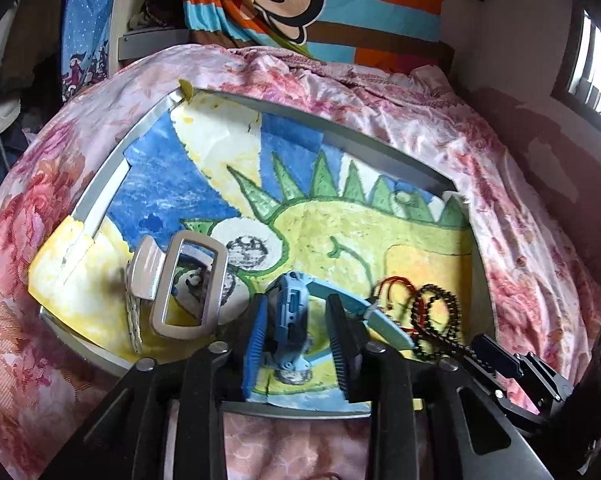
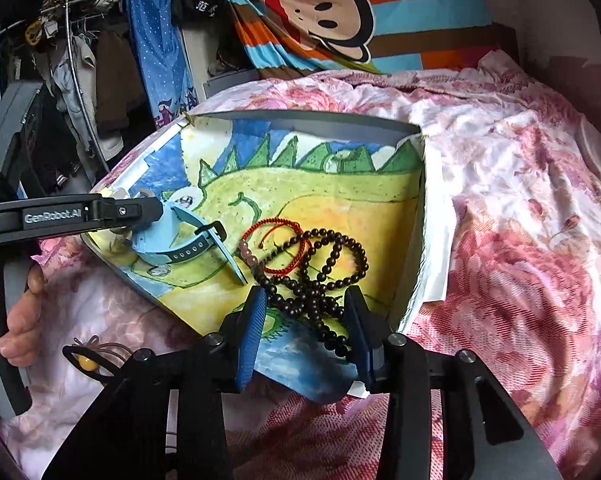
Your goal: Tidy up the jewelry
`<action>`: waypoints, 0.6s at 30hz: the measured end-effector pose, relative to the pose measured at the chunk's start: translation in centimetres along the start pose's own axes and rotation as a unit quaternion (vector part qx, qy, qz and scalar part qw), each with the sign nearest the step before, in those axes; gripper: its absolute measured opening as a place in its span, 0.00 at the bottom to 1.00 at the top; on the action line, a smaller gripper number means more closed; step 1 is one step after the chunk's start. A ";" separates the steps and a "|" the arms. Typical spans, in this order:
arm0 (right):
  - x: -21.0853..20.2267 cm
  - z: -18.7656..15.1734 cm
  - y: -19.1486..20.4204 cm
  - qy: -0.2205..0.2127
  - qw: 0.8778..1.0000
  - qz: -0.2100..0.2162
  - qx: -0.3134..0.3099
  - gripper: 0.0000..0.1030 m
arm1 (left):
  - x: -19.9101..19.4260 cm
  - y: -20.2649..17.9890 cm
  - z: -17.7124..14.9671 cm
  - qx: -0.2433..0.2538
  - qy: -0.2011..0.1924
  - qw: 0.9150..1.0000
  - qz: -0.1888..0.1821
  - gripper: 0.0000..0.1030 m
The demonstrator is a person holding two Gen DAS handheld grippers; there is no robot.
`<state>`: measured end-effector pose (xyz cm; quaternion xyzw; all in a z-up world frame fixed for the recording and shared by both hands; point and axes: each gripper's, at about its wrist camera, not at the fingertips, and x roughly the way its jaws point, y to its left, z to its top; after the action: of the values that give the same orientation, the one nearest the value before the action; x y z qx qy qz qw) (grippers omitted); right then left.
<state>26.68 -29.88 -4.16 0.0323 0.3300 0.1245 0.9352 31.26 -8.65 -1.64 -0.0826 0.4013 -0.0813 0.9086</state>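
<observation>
Parted, with gaps at both pads: so stand the fingers of the left gripper [image 1: 297, 300], pressing on nothing. Between them, lying on its side on the tray floor, a light blue watch [image 1: 290, 312], nearer to the 9 o'clock pad, with its strap running out toward 3 o'clock under the other finger.

Parted as well, and gripping nothing: the fingers of the right gripper [image 2: 305, 292]. Straddling the near loops of a dark bead strand [image 2: 320, 264], without touching them at either pad. From these fingertips toward 12 o'clock, the rest of the strand in tangled loops; over it at 11 o'clock, a thin red cord bracelet [image 2: 276, 240]; touching that at 10 o'clock, a short row of pale pink beads [image 2: 247, 252]. Further at 10 o'clock, the watch again, under the tip of the left gripper.

Holding all of these: one shallow grey tray [image 2: 320, 120], lined with a child's drawing [image 2: 320, 200] of a green spiky creature on blue and yellow. Also inside, in the left wrist view at 9 o'clock from the watch, a grey rectangular clasp-like piece [image 1: 188, 284], tilted up; cannot tell what exactly.

Under the tray, a pink floral quilt [image 2: 520, 240]. On the quilt outside the tray, at 8 o'clock from the right gripper, a dark hair tie with a yellow bead [image 2: 88, 362]. Near it, a hand [image 2: 20, 320] around the left gripper's handle.
</observation>
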 end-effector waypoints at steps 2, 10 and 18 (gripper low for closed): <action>-0.7 0.1 0.3 -0.009 1.000 -0.005 -0.004 0.41 | -1.0 -0.3 0.0 0.006 -0.012 1.000 0.000 0.46; -4.2 0.5 2.1 -0.052 0.998 -0.028 -0.033 0.67 | -4.9 -0.3 0.0 -0.005 -0.064 0.998 0.002 0.83; -8.5 0.6 4.1 -0.092 0.994 -0.025 -0.045 0.91 | -10.1 0.9 -0.7 -0.008 -0.119 0.993 0.015 0.96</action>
<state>19.80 -28.04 2.03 -0.0070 0.2373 0.1122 0.9649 24.15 -5.68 4.94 -0.0928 0.2921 -0.0544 0.9503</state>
